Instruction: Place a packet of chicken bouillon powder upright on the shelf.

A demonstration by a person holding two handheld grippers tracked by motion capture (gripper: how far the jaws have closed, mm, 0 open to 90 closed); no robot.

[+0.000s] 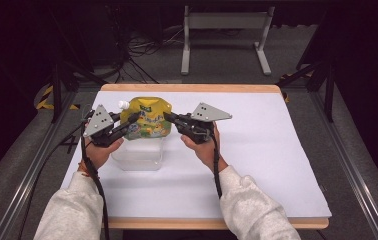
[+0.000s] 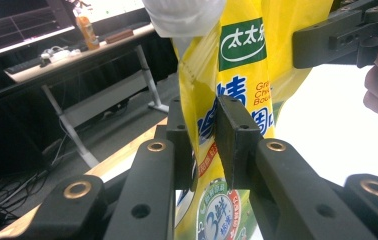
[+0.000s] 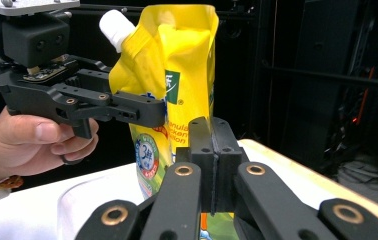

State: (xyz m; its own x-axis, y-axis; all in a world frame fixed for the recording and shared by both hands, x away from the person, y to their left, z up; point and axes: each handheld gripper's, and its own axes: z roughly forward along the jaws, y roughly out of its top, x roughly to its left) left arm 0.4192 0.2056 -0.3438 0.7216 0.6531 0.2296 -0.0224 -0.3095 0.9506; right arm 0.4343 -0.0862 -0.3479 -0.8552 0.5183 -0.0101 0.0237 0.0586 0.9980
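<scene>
We hold the yellow spouted refill pouch (image 1: 146,119) upright at centre frame, above a clear plastic container (image 1: 138,154) on the white surface (image 1: 257,160). Our left claw (image 1: 136,117) pinches its left edge, our right claw (image 1: 168,116) its right, probably steadying it for pouring.

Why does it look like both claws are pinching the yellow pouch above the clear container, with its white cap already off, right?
Not quite: the white cap is on the spout, as the right gripper view shows. Otherwise yes: left claw and right claw both pinch the yellow pouch above the clear container.
</scene>
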